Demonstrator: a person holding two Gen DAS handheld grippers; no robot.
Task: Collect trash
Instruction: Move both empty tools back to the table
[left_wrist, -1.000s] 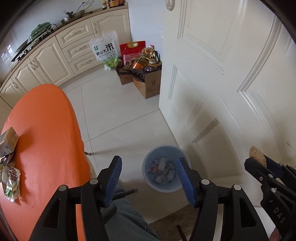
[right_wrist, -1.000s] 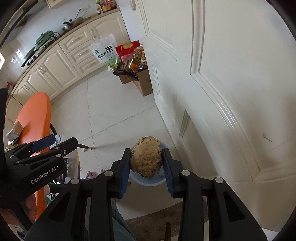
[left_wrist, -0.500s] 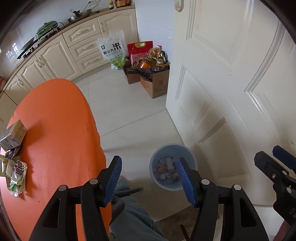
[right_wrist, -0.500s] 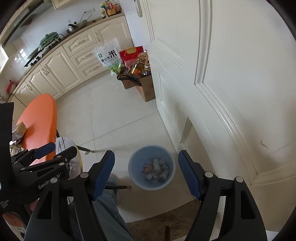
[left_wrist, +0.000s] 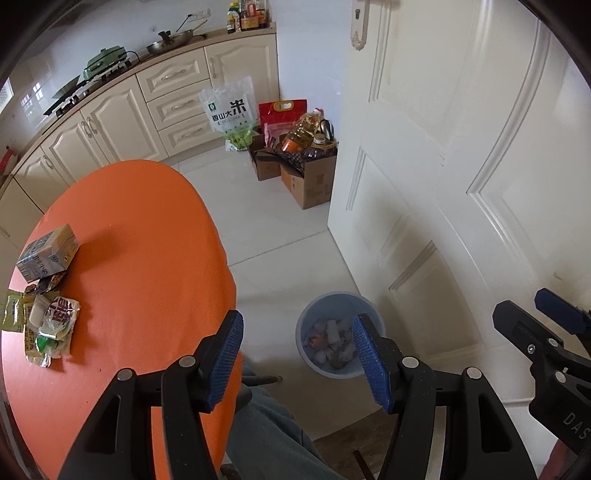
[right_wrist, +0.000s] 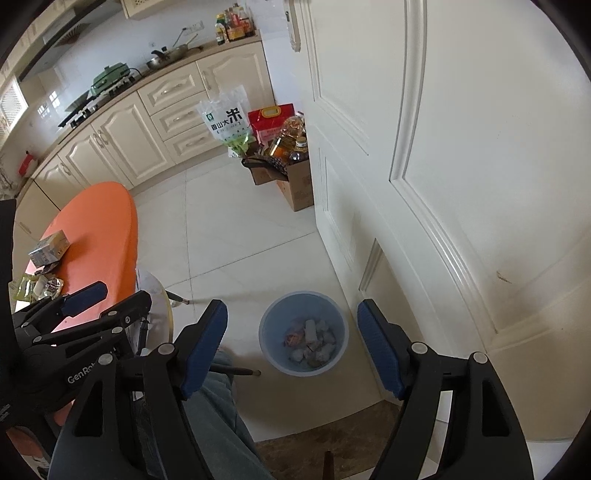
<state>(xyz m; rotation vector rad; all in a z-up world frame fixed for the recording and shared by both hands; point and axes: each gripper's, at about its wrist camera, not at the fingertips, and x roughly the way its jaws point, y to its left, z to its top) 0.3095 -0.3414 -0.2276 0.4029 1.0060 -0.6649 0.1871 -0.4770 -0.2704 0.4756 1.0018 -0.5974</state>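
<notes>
- R gripper (right_wrist: 291, 343): jaws have just been opening, now spread wide, nothing btwn pads; pointed steeply down over floor.
- L gripper (left_wrist: 297, 356): jaws apart, empty, also angled down; sits just left of R, its tips over table edge.
- Trouser leg (right_wrist: 218, 417) of person below both grippers.
- Bin (right_wrist: 271, 347): blue, upright on tile floor, close beside white door (right_wrist: 461, 166); seen btwn R jaws. Holds trash (right_wrist: 310, 341) – crumpled white/brown bits at bottom.
- Table (left_wrist: 147, 258): orange, round, left of bin. More trash on its far-left part: carton (left_wrist: 48, 253) lying on side, wrappers (left_wrist: 48, 325) in a pile just nearer than it.
- Farther: cardboard boxes (left_wrist: 310, 181) w/ oil bottles by door, rice bag (left_wrist: 231, 110) leaning on cabinets (left_wrist: 122, 122).
- Farthest: counter w/ stove (left_wrist: 74, 96) and wok (left_wrist: 173, 37).
</notes>
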